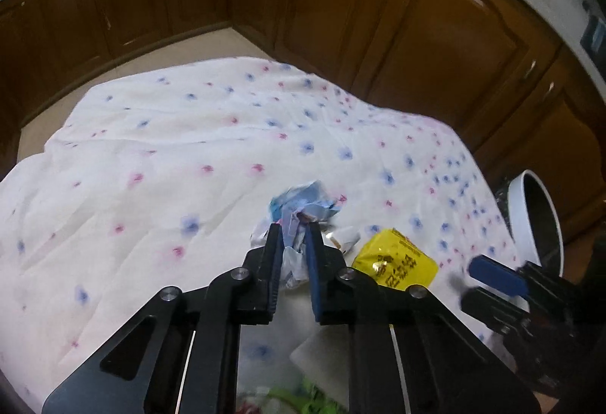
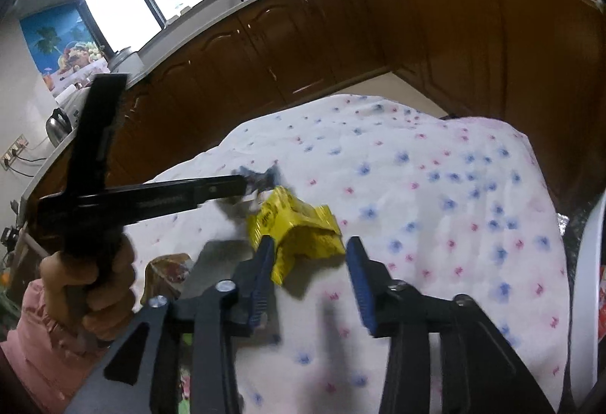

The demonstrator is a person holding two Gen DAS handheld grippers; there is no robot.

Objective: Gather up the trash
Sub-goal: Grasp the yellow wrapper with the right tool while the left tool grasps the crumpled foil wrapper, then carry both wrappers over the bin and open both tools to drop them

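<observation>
My left gripper (image 1: 294, 228) is shut on a crumpled blue and white wrapper (image 1: 303, 200) above the flowered white cloth (image 1: 170, 156). A yellow packet (image 1: 394, 262) lies on the cloth just right of it. In the right wrist view my right gripper (image 2: 308, 247) is open, its fingers either side of the near end of the yellow packet (image 2: 299, 221). The left gripper (image 2: 242, 183) reaches in from the left there, holding the blue wrapper (image 2: 261, 177). The right gripper also shows in the left wrist view (image 1: 469, 281).
A white-rimmed bin (image 1: 538, 221) stands at the cloth's right edge, also seen in the right wrist view (image 2: 585, 300). A brown wrapper (image 2: 166, 274) lies at the near left. More litter (image 1: 303, 387) lies under the left gripper. Brown kitchen cabinets (image 2: 378, 20) surround the table.
</observation>
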